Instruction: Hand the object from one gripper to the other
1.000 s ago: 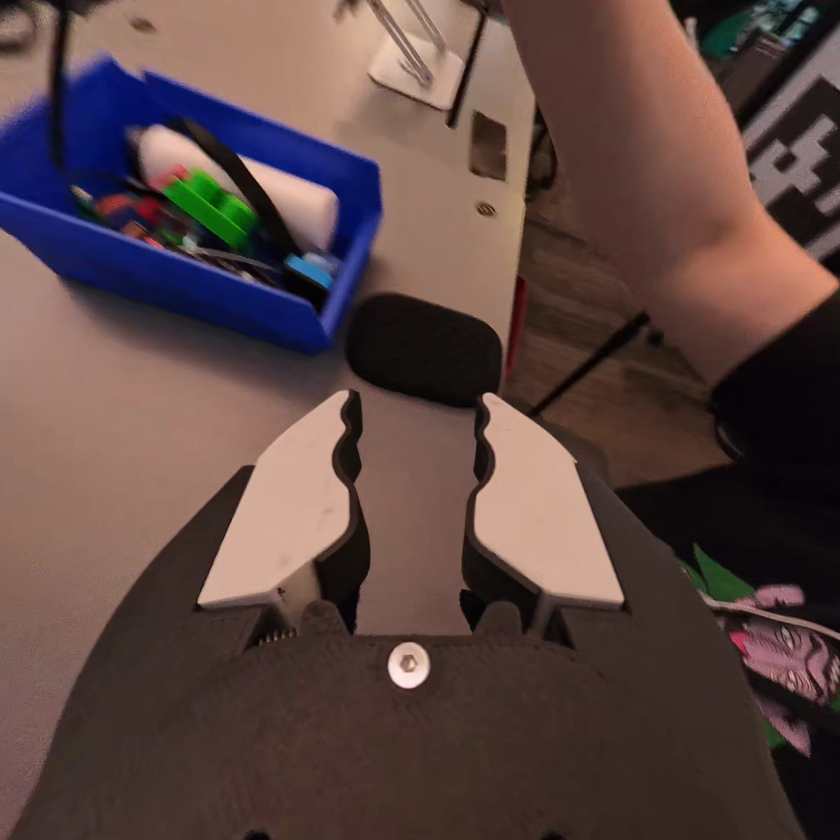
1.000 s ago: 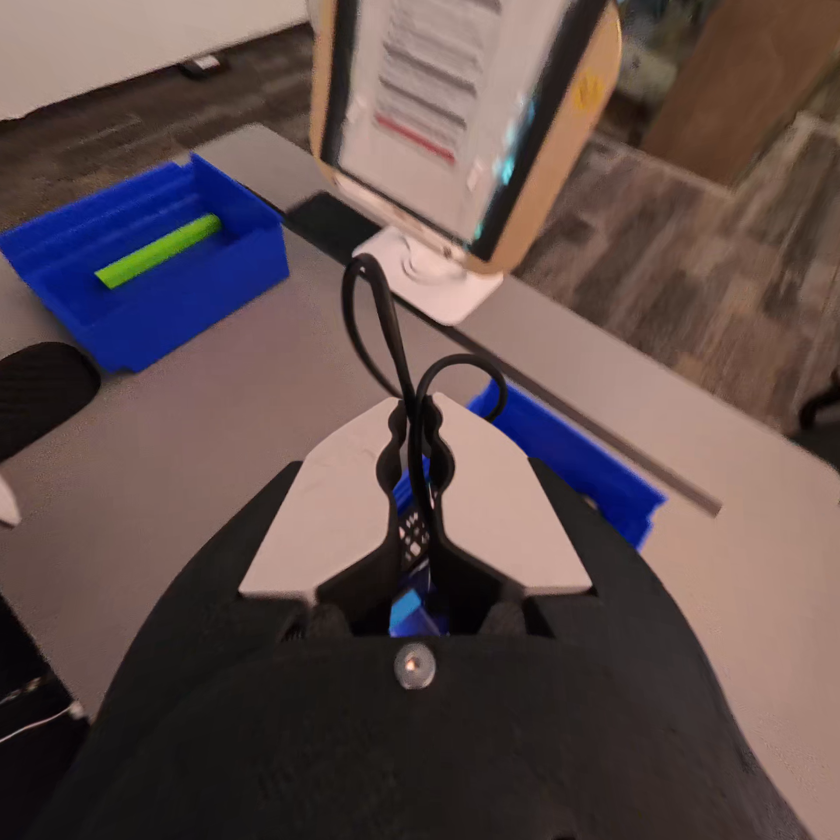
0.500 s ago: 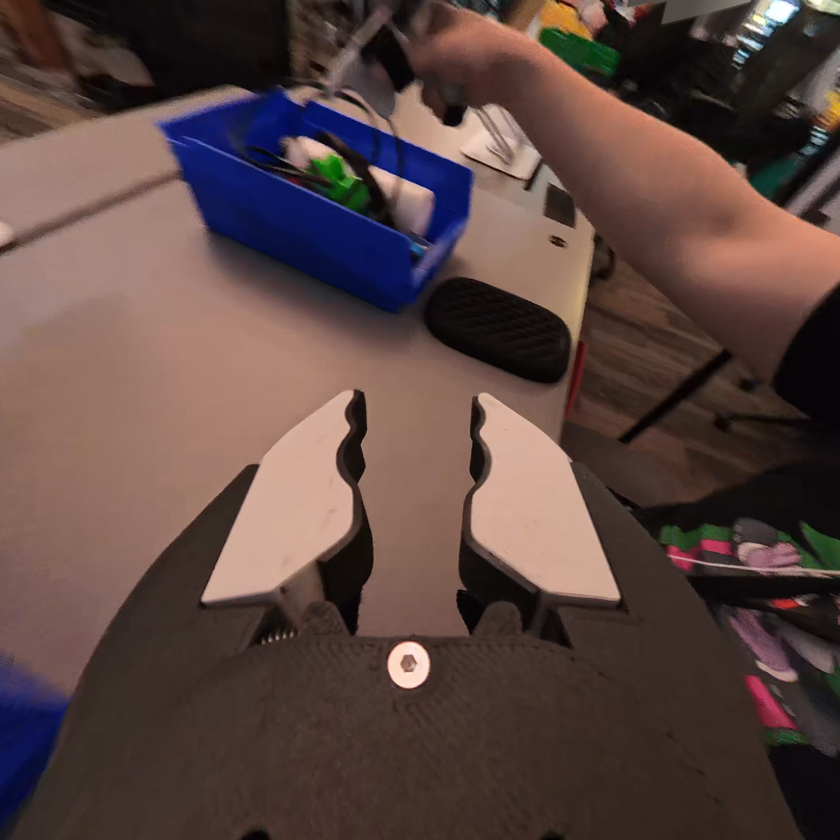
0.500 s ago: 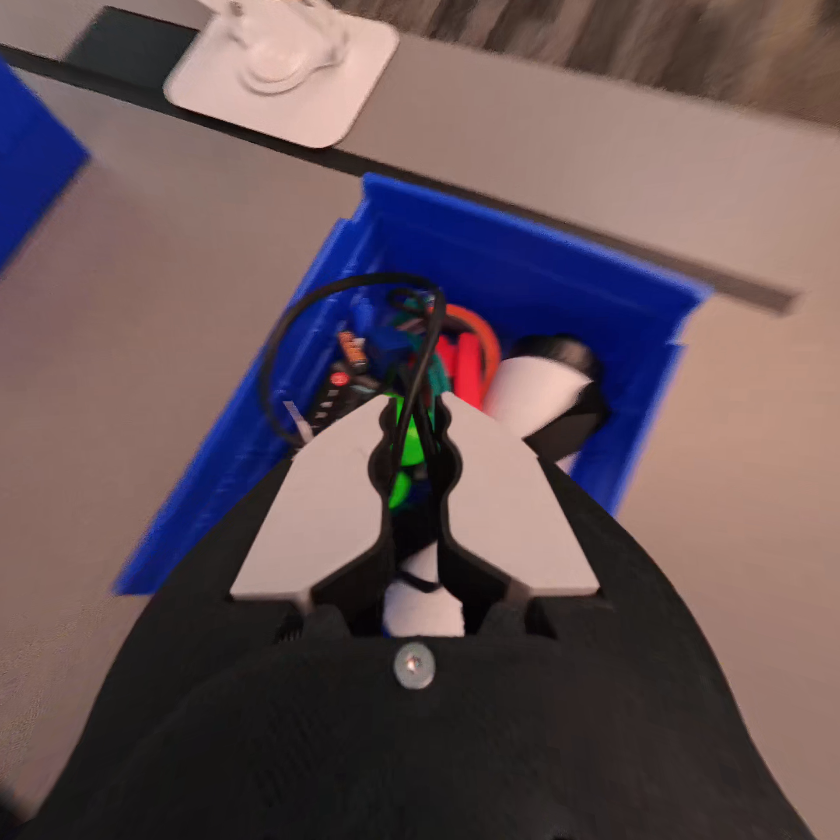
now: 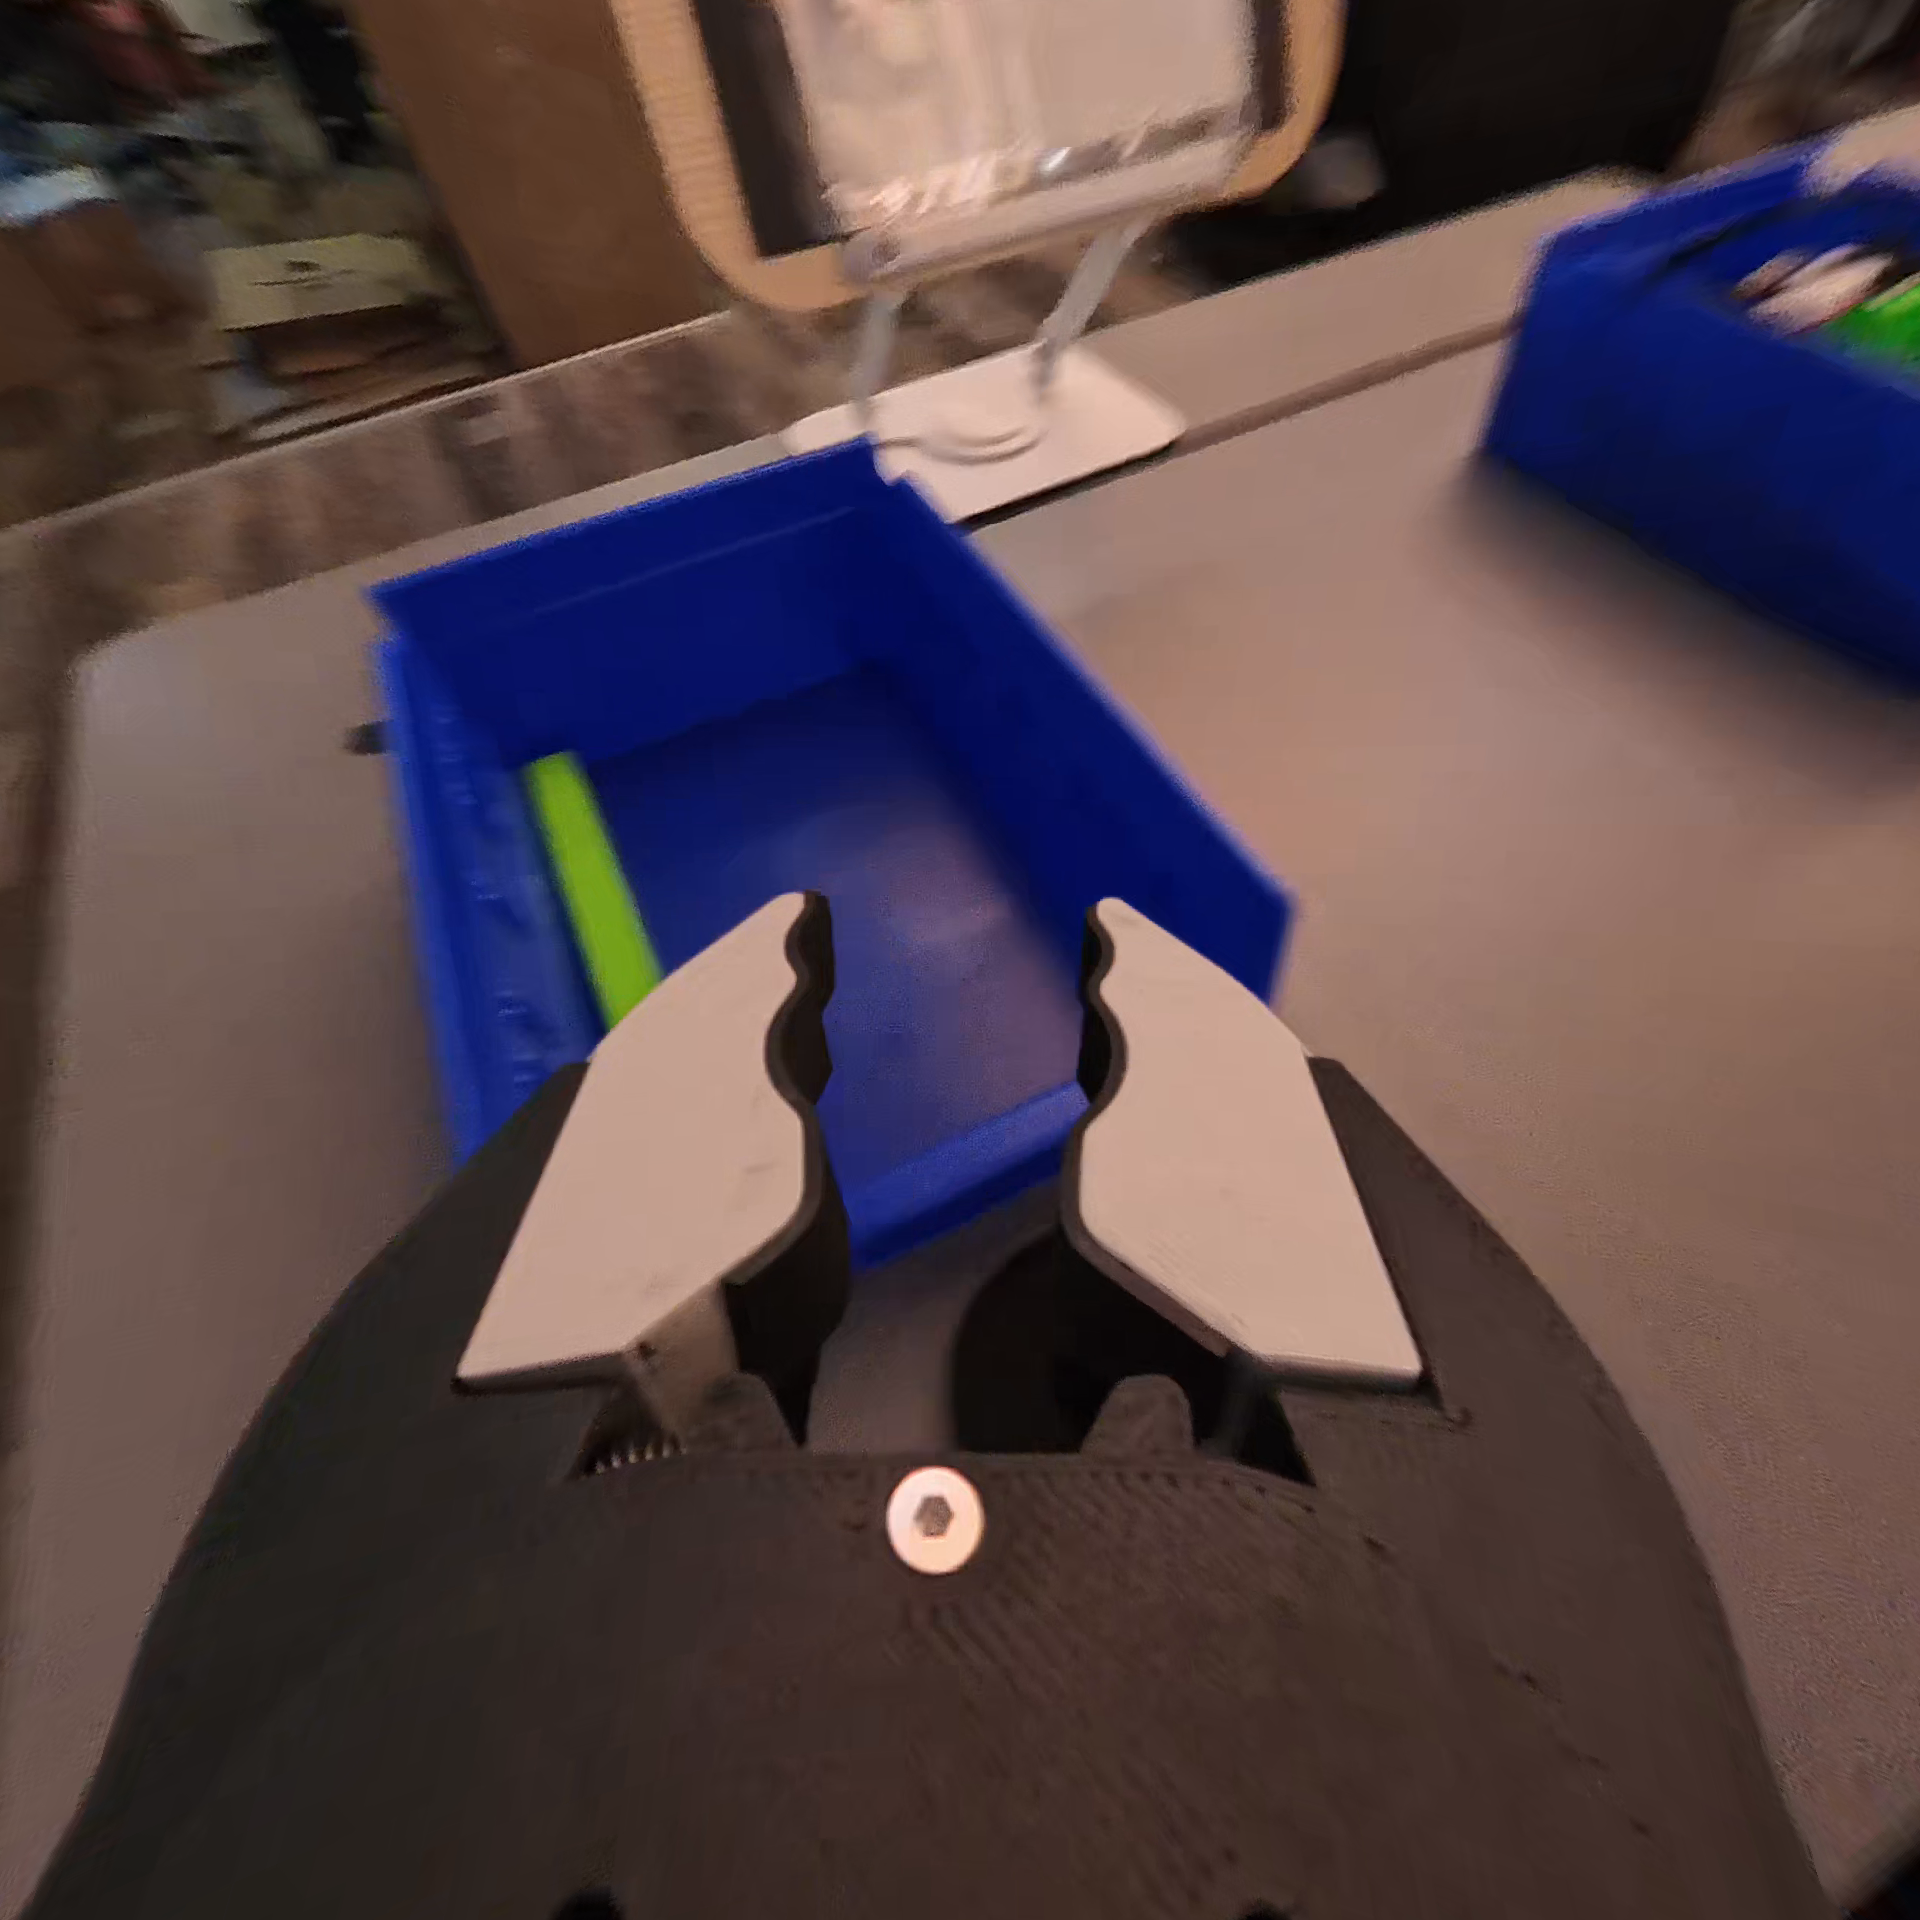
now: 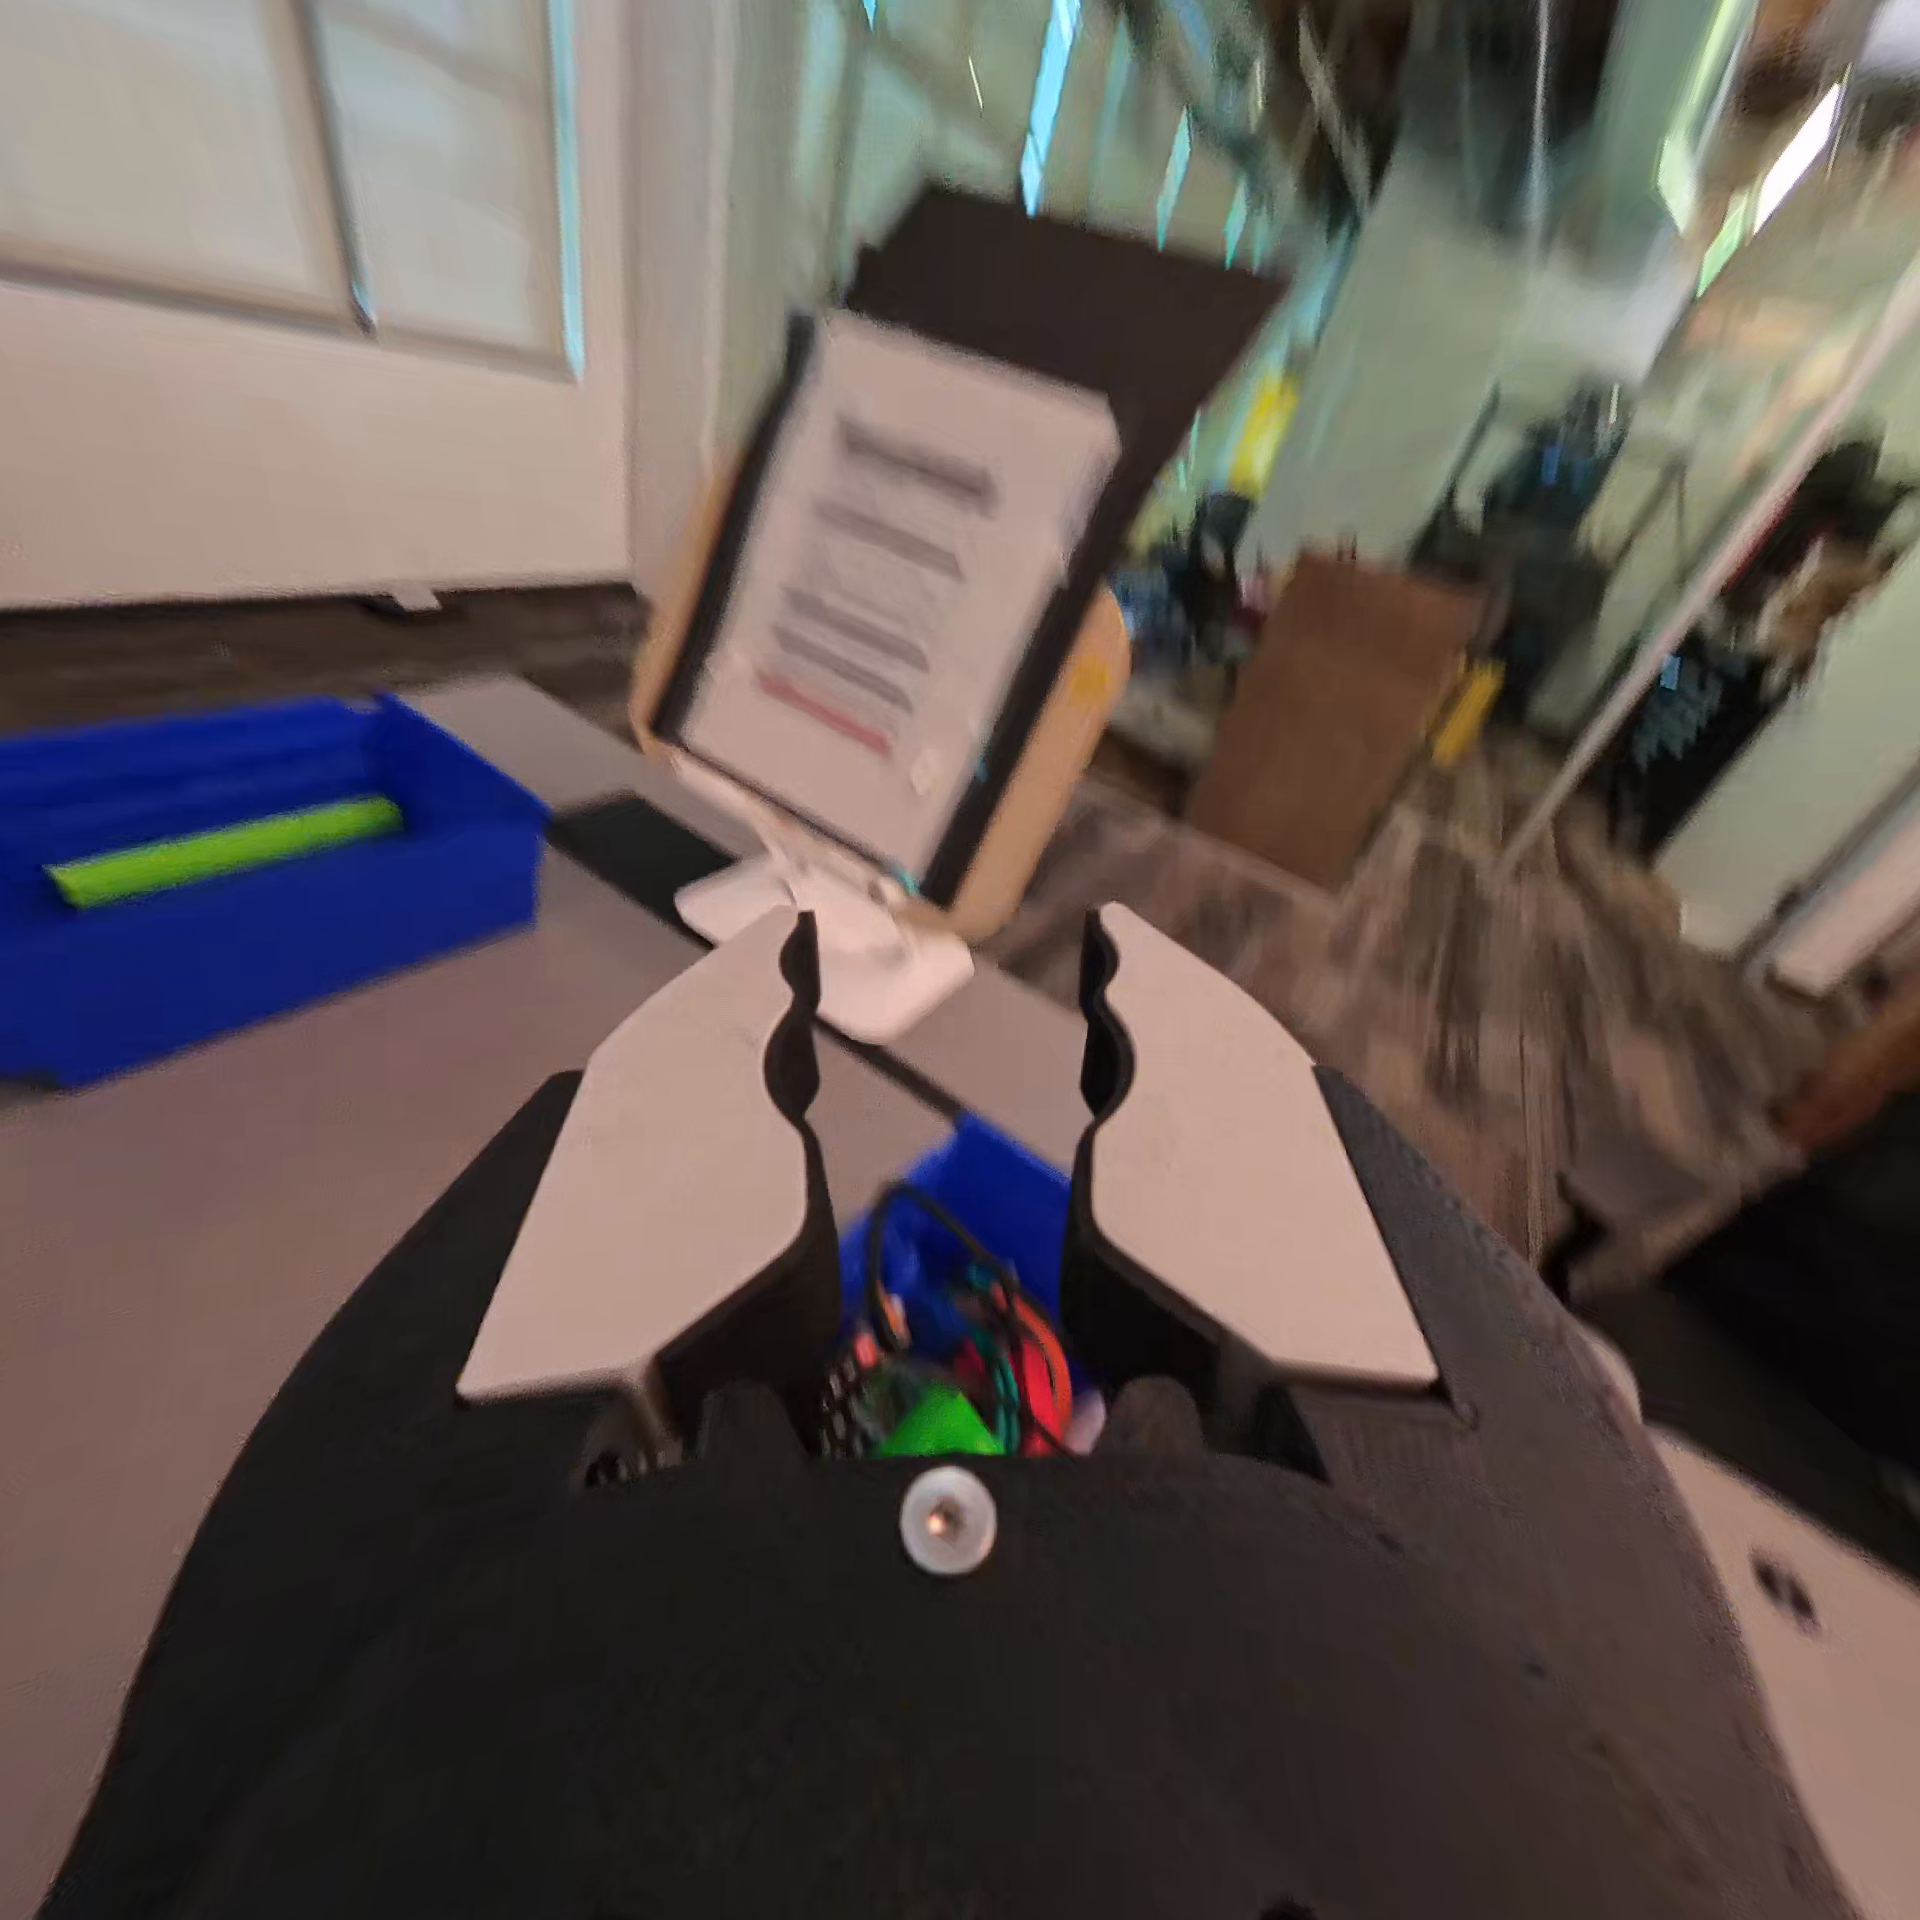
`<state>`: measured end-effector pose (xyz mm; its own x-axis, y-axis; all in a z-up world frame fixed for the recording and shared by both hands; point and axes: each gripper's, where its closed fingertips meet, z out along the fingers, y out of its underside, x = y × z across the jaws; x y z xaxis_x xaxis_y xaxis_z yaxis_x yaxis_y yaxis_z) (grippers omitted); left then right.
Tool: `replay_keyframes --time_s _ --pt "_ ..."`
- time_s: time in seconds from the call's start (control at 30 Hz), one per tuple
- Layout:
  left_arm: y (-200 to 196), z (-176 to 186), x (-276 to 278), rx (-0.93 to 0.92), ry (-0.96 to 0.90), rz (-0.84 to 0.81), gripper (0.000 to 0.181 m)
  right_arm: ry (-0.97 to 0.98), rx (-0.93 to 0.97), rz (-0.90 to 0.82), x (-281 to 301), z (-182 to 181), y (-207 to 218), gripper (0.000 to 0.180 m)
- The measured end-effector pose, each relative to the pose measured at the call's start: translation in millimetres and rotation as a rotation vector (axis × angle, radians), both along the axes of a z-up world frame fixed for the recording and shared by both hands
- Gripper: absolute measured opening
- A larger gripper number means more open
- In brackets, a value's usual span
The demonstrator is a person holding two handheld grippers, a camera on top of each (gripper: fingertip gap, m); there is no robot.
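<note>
Both grippers released and empty: my left gripper (image 5: 951, 920) over near blue bin (image 5: 1091, 717) holding green stick (image 5: 592, 883), my right gripper (image 6: 945, 930) above cluttered blue bin (image 6: 997, 1174) with black cable (image 6: 899, 1210), tablet stand (image 6: 883, 644) beyond on tabletop (image 6: 260, 1195).

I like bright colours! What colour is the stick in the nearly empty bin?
The stick is bright lime green, clearest in the right wrist view.
</note>
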<state>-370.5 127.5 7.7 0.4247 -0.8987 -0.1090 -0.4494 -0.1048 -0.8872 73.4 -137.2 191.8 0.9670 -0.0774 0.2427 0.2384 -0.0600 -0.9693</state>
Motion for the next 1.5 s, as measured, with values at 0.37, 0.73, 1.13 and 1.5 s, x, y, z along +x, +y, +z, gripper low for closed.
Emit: replay_keyframes --time_s 0.37,0.73,1.13,1.5 --pt "99.1 -95.9 9.0 -0.037 0.679 0.340 0.042 -0.252 0.201 0.282 -159.2 27.4 -5.6 0.048" --pt "110.7 -120.0 30.1 -0.251 0.686 0.336 0.071 -0.160 0.020 0.405 -190.3 -6.2 39.3 0.048" --pt "132.0 -127.4 39.4 -0.404 0.730 0.288 0.072 -0.172 -0.106 0.497 -232.3 -29.0 100.8 0.048" --pt "136.4 -141.5 34.7 -0.409 0.808 0.331 0.074 -0.113 -0.179 0.557 -215.8 -56.1 96.2 0.048"
